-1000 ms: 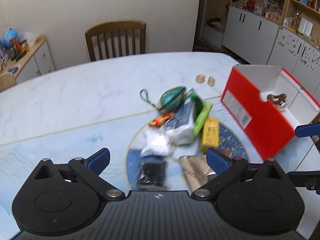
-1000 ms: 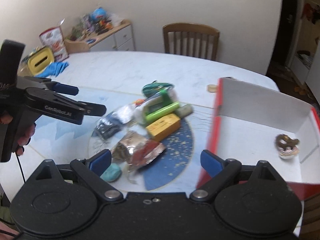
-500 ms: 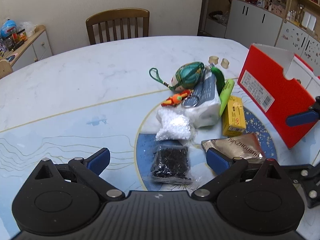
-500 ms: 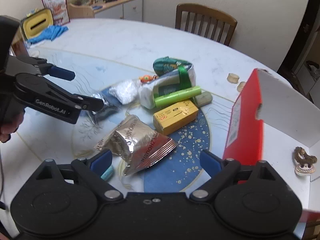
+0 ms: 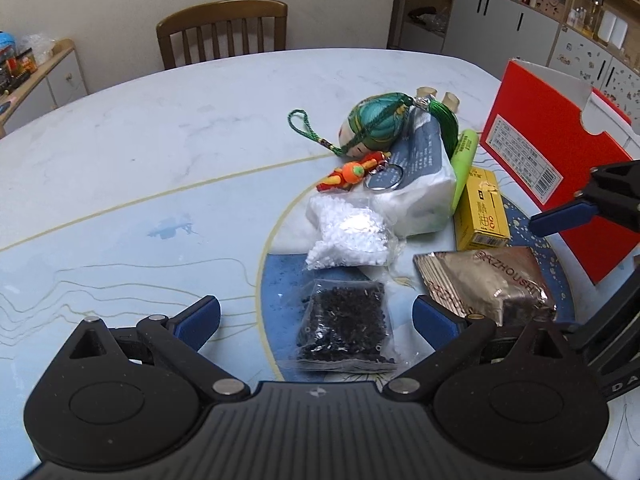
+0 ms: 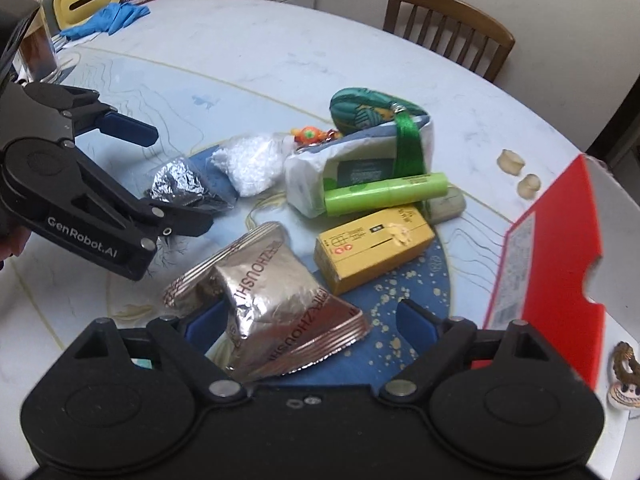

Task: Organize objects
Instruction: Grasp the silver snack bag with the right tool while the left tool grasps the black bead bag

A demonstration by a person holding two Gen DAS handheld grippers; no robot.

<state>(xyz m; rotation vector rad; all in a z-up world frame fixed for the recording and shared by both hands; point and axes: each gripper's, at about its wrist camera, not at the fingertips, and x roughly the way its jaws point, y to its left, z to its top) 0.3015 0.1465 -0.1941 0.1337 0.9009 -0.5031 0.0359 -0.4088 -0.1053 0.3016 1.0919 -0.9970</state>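
Observation:
A pile of small items lies on the table. My left gripper (image 5: 316, 316) is open, its fingers on either side of a bag of black beads (image 5: 345, 326). Behind the bag lie a bag of white beads (image 5: 349, 237), a tissue pack (image 5: 416, 184), a green pouch (image 5: 378, 122) and a yellow box (image 5: 484, 208). My right gripper (image 6: 310, 326) is open around a silver foil packet (image 6: 272, 296), which also shows in the left wrist view (image 5: 486, 280). The red box (image 6: 548, 248) stands open at the right.
A green tube (image 6: 386, 196) and an orange keychain (image 5: 352, 170) lie in the pile. Two small beige pieces (image 6: 518, 174) lie beyond it. A wooden chair (image 5: 222, 32) stands at the far edge. A yellow box and blue gloves (image 6: 106, 20) sit far left.
Both grippers have come down and forward toward the pile. The left one now straddles the black bead bag, the right one the foil packet. Nothing has been taken hold of.

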